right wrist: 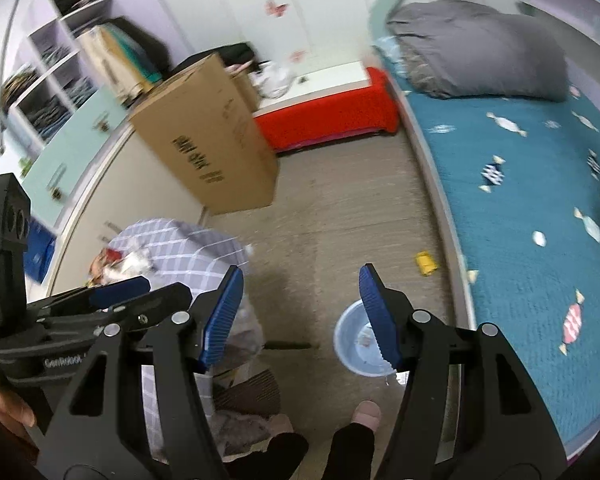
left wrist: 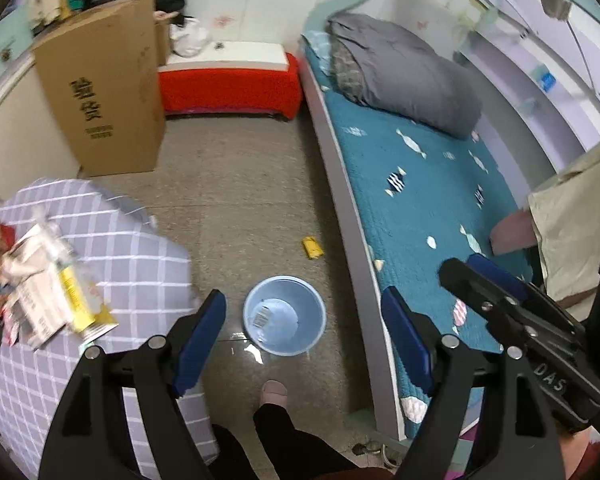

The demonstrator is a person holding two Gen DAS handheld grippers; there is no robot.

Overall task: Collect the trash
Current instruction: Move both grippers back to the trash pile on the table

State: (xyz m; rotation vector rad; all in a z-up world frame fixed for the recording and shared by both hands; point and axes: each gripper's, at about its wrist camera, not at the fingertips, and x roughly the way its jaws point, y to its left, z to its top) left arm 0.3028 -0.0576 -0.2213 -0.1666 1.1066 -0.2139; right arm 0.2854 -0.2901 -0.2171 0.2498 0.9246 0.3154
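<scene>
A light blue bin (left wrist: 284, 316) stands on the floor beside the bed, with a small labelled scrap at its bottom. My left gripper (left wrist: 304, 320) hovers above it, open, with nothing between its blue pads. A yellow wrapper (left wrist: 313, 247) lies on the floor beyond the bin. Several papers and wrappers (left wrist: 40, 280) are piled on the grey checked tabletop (left wrist: 132, 248). My right gripper (right wrist: 300, 296) is open and empty above the floor; one finger covers part of the bin (right wrist: 354, 350). The yellow wrapper (right wrist: 426, 263) lies ahead of it, to the right. At the right, the right gripper (left wrist: 466, 266) hangs over the bed edge.
A bed with a teal cover (left wrist: 420, 200) and a grey duvet (left wrist: 404, 76) runs along the right. A tall cardboard box (left wrist: 100, 92) and a red-draped bench (left wrist: 228, 88) stand at the far end. A person's slippered foot (left wrist: 274, 392) is just behind the bin.
</scene>
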